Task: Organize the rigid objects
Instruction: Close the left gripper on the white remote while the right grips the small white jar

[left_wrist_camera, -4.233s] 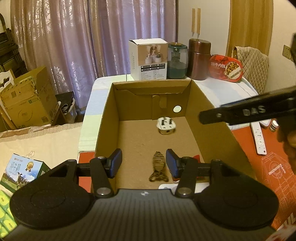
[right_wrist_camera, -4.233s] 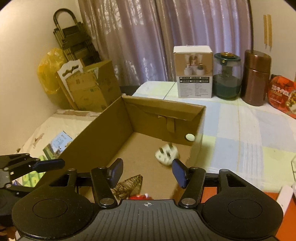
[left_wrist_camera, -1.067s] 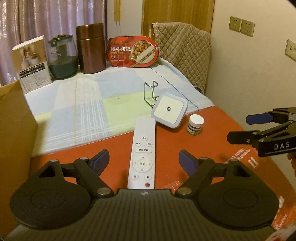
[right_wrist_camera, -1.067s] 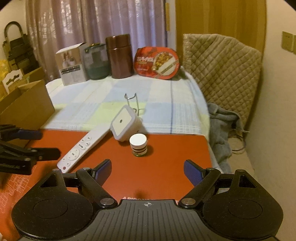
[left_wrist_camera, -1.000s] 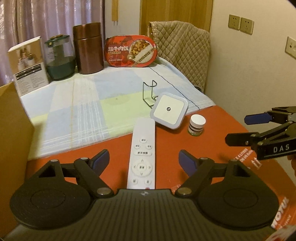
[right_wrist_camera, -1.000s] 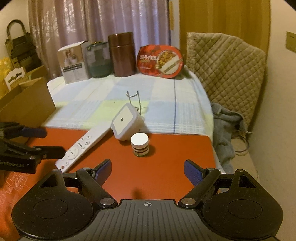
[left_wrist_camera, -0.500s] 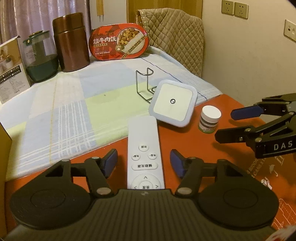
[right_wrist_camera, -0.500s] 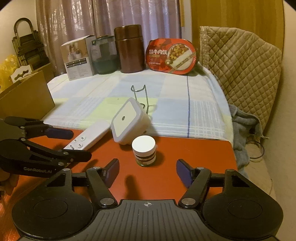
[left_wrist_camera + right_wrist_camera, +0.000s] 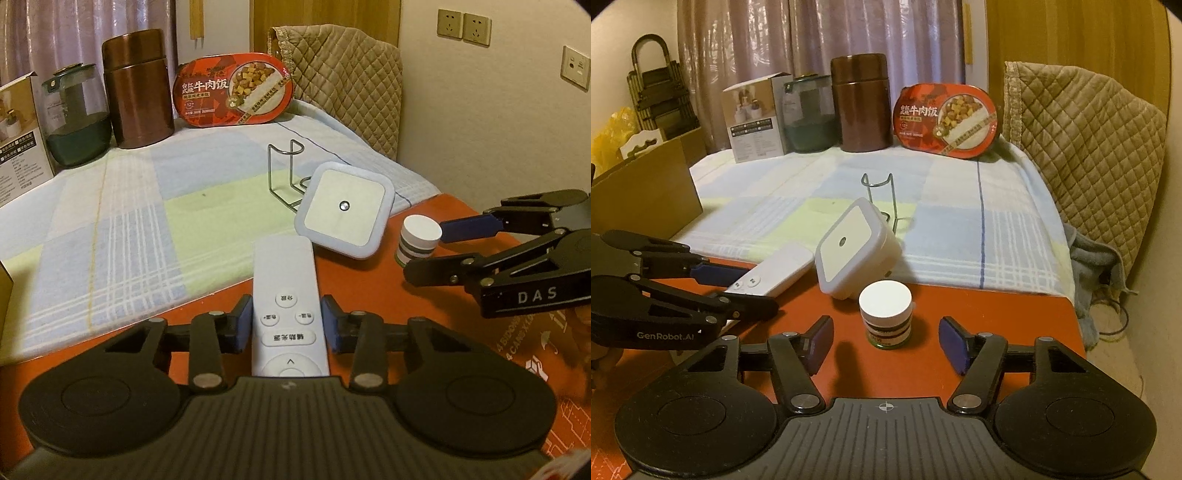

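Item: white remote control (image 9: 286, 295), lying flat on the red desk (image 9: 369, 280), lower centre of the left wrist view. Left gripper (image 9: 287, 326): jaws have just closed onto the remote's two long edges, near its middle buttons; pads pressing both sides.

Item: small white-capped jar (image 9: 885, 314), upright on the red desk, centre of the right wrist view. Right gripper (image 9: 885, 341): jaws have just been narrowing but are not yet on it; the jar stands between them and a little ahead, with a gap on each side.

Item: square night light (image 9: 855, 247), tilted, just behind the jar and beside the remote's far end.

Handling advice: lift the remote level so its far end clears the night light. Advance the right jaws around the jar's body below the cap, centred, before closing, or it may tip.

Destination, presumed: cardboard box (image 9: 646, 181), left edge of the right wrist view.
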Available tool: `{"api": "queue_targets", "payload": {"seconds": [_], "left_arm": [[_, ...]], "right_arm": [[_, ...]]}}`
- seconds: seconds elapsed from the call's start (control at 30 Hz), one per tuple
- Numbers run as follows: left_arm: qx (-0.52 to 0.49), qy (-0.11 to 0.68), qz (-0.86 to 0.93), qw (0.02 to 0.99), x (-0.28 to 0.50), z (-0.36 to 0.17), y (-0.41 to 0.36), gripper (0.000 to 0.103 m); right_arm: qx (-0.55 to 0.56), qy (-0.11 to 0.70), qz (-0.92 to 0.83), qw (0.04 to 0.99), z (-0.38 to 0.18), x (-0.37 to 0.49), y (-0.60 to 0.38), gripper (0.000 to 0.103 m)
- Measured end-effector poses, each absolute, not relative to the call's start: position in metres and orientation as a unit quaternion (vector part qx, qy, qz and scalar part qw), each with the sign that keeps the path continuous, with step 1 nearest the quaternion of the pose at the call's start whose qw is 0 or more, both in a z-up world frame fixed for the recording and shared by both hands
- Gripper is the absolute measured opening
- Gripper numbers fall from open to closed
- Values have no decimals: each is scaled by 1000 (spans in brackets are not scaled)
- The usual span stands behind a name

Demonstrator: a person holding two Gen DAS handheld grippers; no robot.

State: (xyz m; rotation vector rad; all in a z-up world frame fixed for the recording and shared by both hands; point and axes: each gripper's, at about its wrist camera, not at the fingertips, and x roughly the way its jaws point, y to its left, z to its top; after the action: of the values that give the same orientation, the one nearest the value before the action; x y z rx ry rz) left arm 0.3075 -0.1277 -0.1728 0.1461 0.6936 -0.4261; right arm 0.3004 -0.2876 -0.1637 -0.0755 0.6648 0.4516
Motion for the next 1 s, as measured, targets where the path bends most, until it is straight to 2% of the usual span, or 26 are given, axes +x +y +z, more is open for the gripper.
{"api": "queue_targets", "payload": {"seconds": [0.27, 0.57, 0.7, 1.0], "left_arm": [[48, 336, -182, 923, 303, -168, -124, 33], [29, 338, -175, 924, 295, -160, -119, 33], [27, 340, -173, 924, 292, -157, -118, 33], [22, 338, -169, 925, 274, -132, -114, 33]], "right_arm": [[-41, 318, 221, 921, -167, 302, -281, 54], [-41, 312, 210, 926, -166, 307, -276, 43], [-40, 318, 199, 926, -165, 309, -275, 30], [-43, 318, 197, 926, -141, 294, -275, 29]]}}
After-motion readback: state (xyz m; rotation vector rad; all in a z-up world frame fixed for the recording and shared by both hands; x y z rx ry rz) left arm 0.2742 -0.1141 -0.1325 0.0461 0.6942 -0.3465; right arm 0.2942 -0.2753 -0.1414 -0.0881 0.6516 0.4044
